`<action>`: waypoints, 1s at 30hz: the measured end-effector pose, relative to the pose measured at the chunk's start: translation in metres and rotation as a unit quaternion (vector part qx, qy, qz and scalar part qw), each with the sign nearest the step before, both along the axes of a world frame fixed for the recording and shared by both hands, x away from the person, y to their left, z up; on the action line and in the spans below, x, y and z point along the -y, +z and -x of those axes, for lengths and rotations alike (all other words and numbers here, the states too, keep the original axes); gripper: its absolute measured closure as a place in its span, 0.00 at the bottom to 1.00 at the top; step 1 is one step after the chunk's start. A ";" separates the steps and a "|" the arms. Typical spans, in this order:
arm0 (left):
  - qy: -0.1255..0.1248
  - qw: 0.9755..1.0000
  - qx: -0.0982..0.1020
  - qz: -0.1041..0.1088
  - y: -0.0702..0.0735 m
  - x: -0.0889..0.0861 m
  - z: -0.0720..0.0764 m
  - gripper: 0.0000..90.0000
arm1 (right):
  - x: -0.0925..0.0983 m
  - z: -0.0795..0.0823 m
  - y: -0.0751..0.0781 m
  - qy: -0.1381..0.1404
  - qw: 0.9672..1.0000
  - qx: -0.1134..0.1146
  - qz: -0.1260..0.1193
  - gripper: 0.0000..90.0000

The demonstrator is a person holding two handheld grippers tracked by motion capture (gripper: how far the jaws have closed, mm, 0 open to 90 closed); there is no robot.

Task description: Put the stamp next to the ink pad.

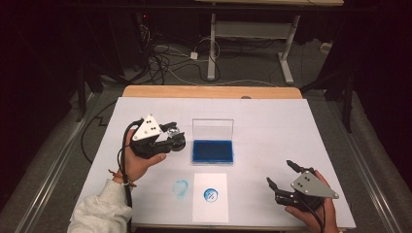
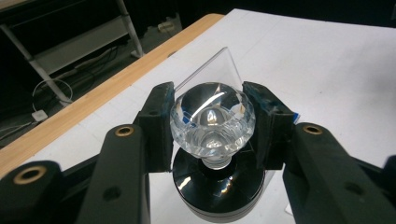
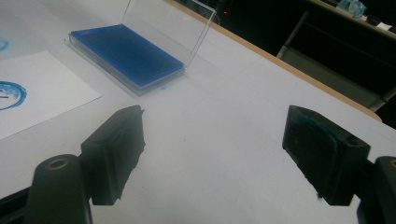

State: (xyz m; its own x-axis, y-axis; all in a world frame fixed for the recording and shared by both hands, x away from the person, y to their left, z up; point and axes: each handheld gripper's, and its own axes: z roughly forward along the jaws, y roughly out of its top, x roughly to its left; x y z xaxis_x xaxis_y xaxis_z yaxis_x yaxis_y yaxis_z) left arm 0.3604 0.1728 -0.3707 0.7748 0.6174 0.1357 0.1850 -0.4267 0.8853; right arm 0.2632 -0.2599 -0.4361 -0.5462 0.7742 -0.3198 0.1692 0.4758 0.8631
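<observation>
Presently, stock on the white worktop (image 1: 272, 121):
Left tool (image 2: 212, 126): clenched on the stamp (image 2: 212, 122) by its clear faceted knob, black base below; at 9 o'clock of the ink pad.
Right tool (image 3: 212, 154): released, jaws wide, nothing between; at 4 o'clock, near edge.
Ink pad (image 1: 212, 151): centre, blue, clear lid (image 1: 212, 129) upright at 12 o'clock.
Paper sheet (image 1: 210, 196): 6 o'clock of pad, one blue round print (image 1: 210, 194).
Smudge (image 1: 180, 187): blue, on worktop, 9 o'clock of sheet.
Step, judged: inking the stamp.
Advice: keep base level, press squarely, lift straight; steady the pad tray with the free tool.
</observation>
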 end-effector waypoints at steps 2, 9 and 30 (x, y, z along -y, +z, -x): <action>0.002 1.000 -0.004 0.000 -0.002 0.000 -0.004 0.61 | 0.000 0.000 -0.001 -0.001 1.000 -0.002 0.001 0.23; 0.004 1.000 -0.026 -0.015 -0.020 0.005 -0.020 0.61 | 0.001 -0.001 -0.002 -0.002 1.000 -0.006 -0.001 0.23; 0.016 0.994 -0.081 -0.069 -0.065 0.019 -0.049 0.61 | -0.002 -0.002 -0.006 0.009 1.000 -0.019 0.012 0.23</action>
